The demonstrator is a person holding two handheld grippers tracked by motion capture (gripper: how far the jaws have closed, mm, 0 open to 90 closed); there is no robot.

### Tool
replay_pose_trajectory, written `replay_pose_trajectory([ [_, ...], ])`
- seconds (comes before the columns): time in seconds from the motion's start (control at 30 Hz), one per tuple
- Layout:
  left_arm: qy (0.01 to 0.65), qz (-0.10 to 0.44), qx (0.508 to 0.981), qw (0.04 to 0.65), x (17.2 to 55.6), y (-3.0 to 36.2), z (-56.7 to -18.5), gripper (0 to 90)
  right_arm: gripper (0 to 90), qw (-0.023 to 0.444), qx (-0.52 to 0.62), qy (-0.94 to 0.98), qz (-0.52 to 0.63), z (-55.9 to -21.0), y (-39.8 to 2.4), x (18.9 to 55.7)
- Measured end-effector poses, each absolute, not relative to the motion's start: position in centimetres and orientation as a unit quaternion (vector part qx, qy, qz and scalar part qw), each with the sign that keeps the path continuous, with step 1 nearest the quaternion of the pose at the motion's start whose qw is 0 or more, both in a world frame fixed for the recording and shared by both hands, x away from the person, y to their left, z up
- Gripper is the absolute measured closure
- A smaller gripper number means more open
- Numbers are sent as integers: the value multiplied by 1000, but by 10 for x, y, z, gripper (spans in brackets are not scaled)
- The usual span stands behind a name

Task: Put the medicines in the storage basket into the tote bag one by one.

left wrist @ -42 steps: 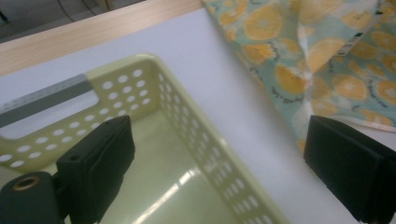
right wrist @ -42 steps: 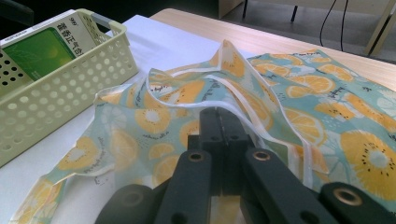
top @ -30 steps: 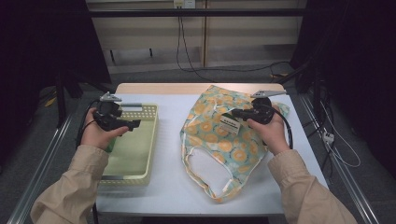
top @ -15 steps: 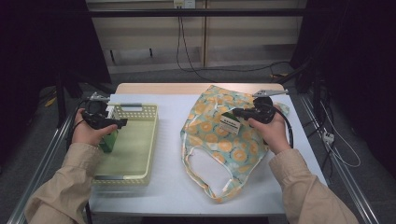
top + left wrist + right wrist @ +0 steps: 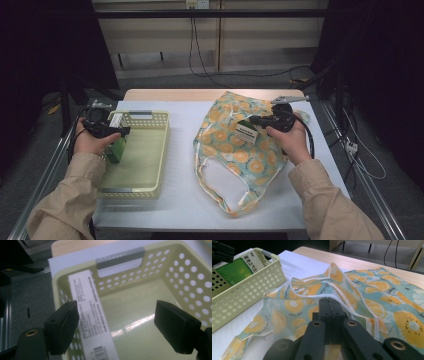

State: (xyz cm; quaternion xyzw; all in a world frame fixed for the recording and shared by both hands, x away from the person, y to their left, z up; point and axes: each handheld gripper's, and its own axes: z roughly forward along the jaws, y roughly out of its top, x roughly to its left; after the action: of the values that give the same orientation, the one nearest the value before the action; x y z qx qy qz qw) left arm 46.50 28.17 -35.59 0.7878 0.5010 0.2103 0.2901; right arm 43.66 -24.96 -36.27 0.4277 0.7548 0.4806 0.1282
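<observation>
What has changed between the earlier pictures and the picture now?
The left tool moved from above the basket to its left edge, beside the green box, its jaws closing slightly and still apart. The right tool stayed shut on the fruit-print bag.

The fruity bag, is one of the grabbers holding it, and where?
Yes. The right gripper is shut on the bag, pinching a raised fold of cloth near its opening. The left gripper holds nothing.

Basket [image 5: 150, 150] L of bag [image 5: 235, 145]; box [image 5: 116, 147] in basket.
</observation>
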Motion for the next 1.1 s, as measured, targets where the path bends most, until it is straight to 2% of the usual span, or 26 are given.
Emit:
replay_pose_trajectory([
  [0.4, 516, 200, 788, 271, 466, 283, -364, 271, 900, 128, 427, 756, 480, -363, -249, 437],
  [0.53, 530, 188, 784, 261, 466, 284, -371, 351, 900, 128, 427, 756, 480, -362, -249, 436],
  [0.63, 534, 181, 786, 252, 466, 283, -376, 482, 900, 128, 427, 755, 481, -361, -250, 436],
  [0.87, 539, 186, 781, 255, 464, 278, -377, 616, 900, 129, 429, 755, 478, -362, -250, 437],
  [1.1, 533, 181, 782, 269, 460, 270, -368, 626, 900, 129, 428, 756, 478, -361, -249, 436],
])
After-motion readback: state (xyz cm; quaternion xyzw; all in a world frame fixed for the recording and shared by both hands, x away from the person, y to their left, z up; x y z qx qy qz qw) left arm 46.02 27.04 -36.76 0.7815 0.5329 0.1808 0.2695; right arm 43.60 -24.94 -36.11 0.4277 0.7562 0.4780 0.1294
